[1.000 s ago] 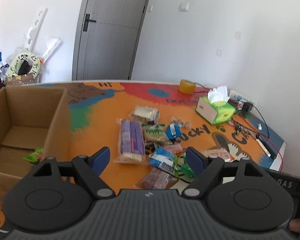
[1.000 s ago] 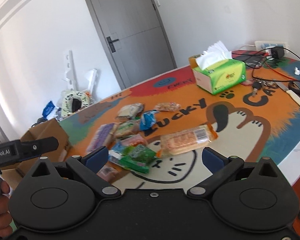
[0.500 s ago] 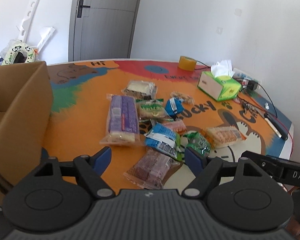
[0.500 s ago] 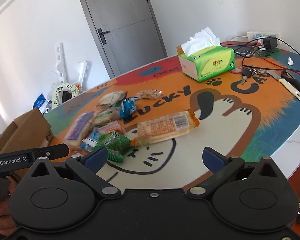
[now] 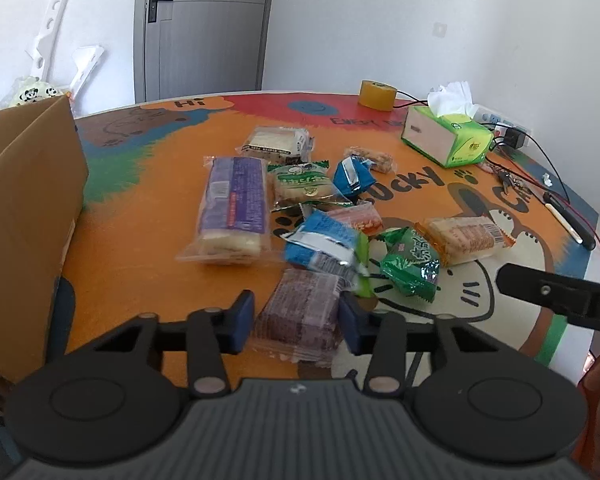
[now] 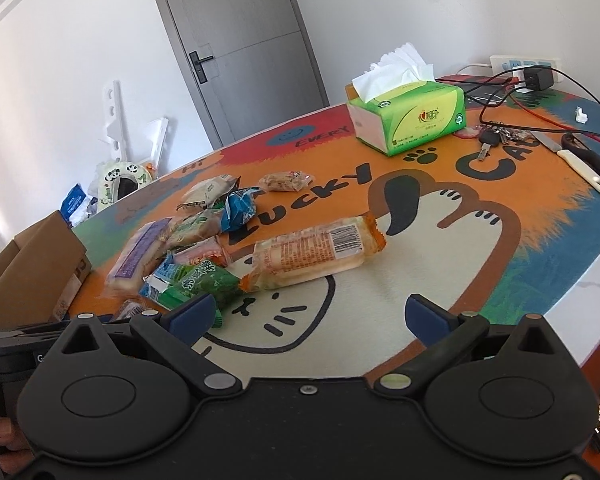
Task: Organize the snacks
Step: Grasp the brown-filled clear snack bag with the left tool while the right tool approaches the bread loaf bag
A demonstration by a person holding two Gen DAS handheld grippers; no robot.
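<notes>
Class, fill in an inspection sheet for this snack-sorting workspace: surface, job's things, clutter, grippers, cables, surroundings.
Surface: table with colourful cartoon mat.
Job's things: snack packets piled mid-table; cardboard box at the left edge.
Clutter: tissue box, tape roll, keys, knife.
Grippers: left gripper closing around the brown snack pack; right gripper open, empty.
Cables: black and red leads by the power strip.
Surroundings: grey door, white walls.

The left gripper (image 5: pixel 296 322) has a matte black body with two round domed discs, a ribbed grey centre panel, silver pivot screws and black linkage arms ending in blue pads (image 5: pixel 242 316). The right gripper (image 6: pixel 308 316) is built alike, black throughout, with silver pivot screws and blue pads (image 6: pixel 192 314). White lettering shows on the black handle seen at its left edge.
</notes>
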